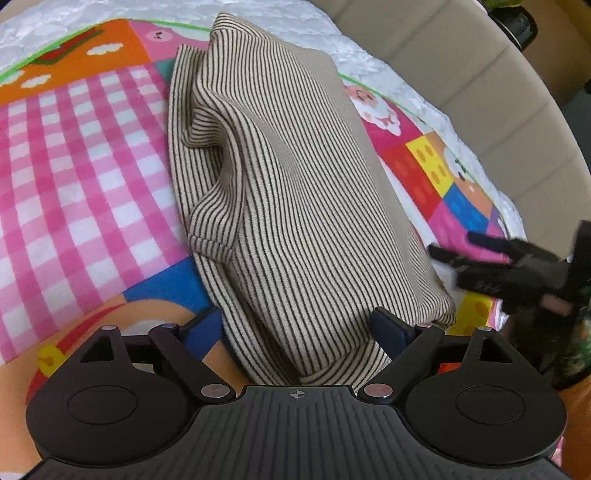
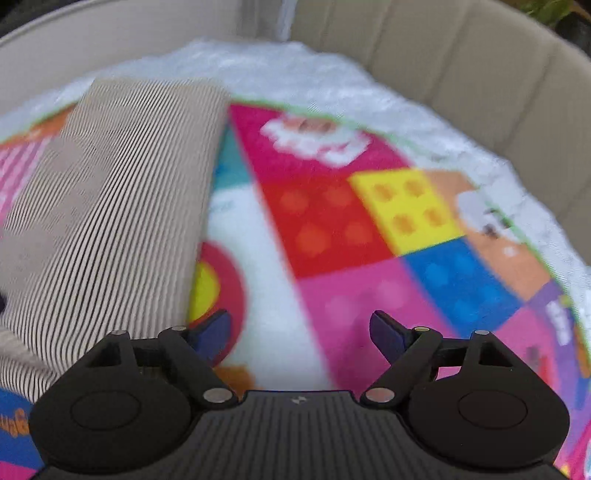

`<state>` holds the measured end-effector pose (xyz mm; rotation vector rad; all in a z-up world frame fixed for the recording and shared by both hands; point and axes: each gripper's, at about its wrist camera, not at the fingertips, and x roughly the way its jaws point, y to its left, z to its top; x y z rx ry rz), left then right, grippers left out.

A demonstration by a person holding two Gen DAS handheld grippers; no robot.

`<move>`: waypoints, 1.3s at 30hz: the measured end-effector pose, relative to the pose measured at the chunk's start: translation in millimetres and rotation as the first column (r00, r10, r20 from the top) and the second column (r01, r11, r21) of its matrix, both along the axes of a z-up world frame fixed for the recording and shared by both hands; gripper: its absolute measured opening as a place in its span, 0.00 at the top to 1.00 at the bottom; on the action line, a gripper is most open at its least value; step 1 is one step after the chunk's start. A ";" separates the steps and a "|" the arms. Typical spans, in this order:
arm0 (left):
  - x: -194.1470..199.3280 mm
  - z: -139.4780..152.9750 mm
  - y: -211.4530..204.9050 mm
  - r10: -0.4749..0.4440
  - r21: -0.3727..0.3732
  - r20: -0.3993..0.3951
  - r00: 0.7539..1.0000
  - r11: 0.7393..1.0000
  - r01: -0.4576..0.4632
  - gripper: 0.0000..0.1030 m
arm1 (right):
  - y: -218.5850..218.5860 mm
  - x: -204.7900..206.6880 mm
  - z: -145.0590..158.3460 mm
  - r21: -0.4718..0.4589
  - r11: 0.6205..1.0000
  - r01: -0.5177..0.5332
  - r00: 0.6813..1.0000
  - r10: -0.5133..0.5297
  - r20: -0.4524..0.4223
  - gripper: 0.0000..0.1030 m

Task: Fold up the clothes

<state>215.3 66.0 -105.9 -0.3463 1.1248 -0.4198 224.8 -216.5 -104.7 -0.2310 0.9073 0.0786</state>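
Note:
A beige garment with thin dark stripes (image 1: 288, 192) lies folded into a long bundle on a colourful play mat (image 1: 74, 155). Its near end runs between the fingers of my left gripper (image 1: 295, 326), which stands open wide around it; the left finger is partly hidden by the cloth. In the right wrist view the same garment (image 2: 110, 206) lies at the left, blurred. My right gripper (image 2: 301, 332) is open over the bare mat (image 2: 332, 229) to the right of the garment, with nothing between its fingers. It also shows as a dark blurred shape, the right gripper (image 1: 452, 245), beside the garment's right edge.
The mat lies on a white quilted cover (image 1: 258, 11). A beige padded backrest (image 1: 480, 74) curves around the far and right sides, as does the backrest (image 2: 461, 55) in the right wrist view. A dark patterned thing (image 1: 554, 354) sits low at the right.

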 end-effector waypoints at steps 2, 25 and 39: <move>0.2 -0.1 1.8 0.002 -0.002 -0.002 1.000 1.000 -0.002 0.12 | 3.4 -4.0 -3.6 0.036 0.999 -0.003 1.000 0.003 -0.001 0.21; -9.8 26.2 36.3 0.035 0.185 0.048 0.998 0.982 -0.043 0.11 | 44.9 -66.4 38.0 0.034 0.970 -0.241 0.970 0.241 -0.005 0.16; -14.6 29.7 32.8 0.018 0.226 0.165 0.986 0.972 -0.055 0.08 | 94.4 -58.6 9.1 -0.081 0.956 -0.281 0.960 0.280 -0.023 0.17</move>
